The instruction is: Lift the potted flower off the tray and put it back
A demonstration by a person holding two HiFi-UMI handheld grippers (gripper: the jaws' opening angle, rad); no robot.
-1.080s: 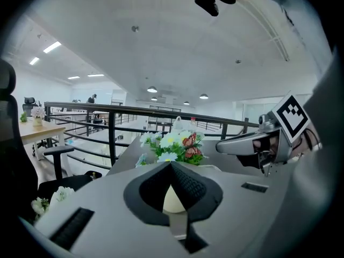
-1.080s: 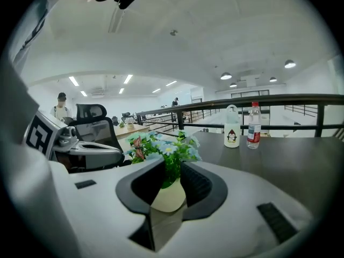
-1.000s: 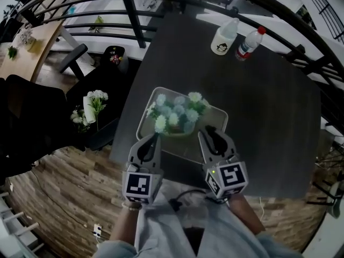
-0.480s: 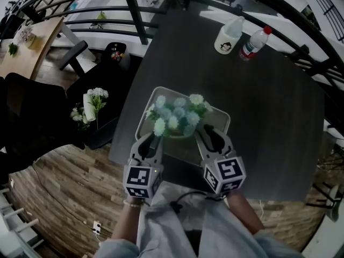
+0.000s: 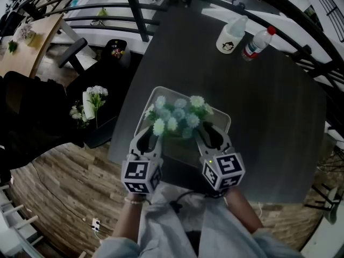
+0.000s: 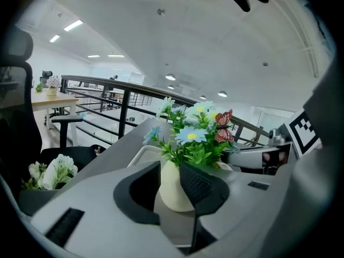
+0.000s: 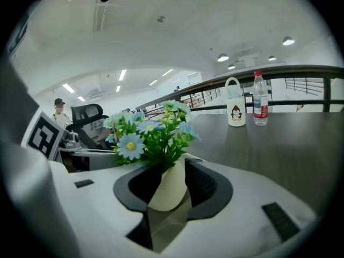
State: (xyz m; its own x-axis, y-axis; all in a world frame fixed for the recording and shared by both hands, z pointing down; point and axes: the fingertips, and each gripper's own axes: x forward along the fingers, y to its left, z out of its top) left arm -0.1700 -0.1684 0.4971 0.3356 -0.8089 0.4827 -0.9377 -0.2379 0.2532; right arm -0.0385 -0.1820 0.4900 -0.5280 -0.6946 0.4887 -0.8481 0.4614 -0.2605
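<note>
Dark grey tabletop (image 5: 269, 101) beside black railings, with wood-plank floor below. Noted near the front edge: pale rectangular tray with a raised rim (image 5: 183, 148). Found inside it: cream ceramic pot of blue and white artificial flowers (image 5: 180, 117), upright and resting on the tray floor. Noted at the far edge, well apart from the tray: white bottle with a penguin print (image 5: 231, 35) and clear plastic water bottle with a red cap (image 5: 257, 43), side by side.

Left gripper (image 5: 149, 138): placed at the pot's near left flank, pointing forward and somewhat down. Jaws spread wide, having just been opening. Shows, in the left gripper view, the cream pot body between the black ribbed pads (image 6: 196, 184), with no squeeze evident. Judged to be gripping nothing.

Right gripper (image 5: 210, 135): placed at the pot's near right flank, at a matching tilt. Jaws likewise well apart, having just been opening. Shows, in the right gripper view, the same pot between its pads (image 7: 201, 186), again not clamped. Judged to be gripping nothing.

Step in hand, as a judgement: release at the end of the put-back, given the pot standing on the tray and both pairs of jaws spread around it.

Next move, as a judgement: calls for drawing both grippers back toward the body with jaws kept spread. Requires staying clear of the pot wall and the low leaves, and passing over the tray's near rim without catching it. Risks tipping the pot if either pad drags along its side.
</note>
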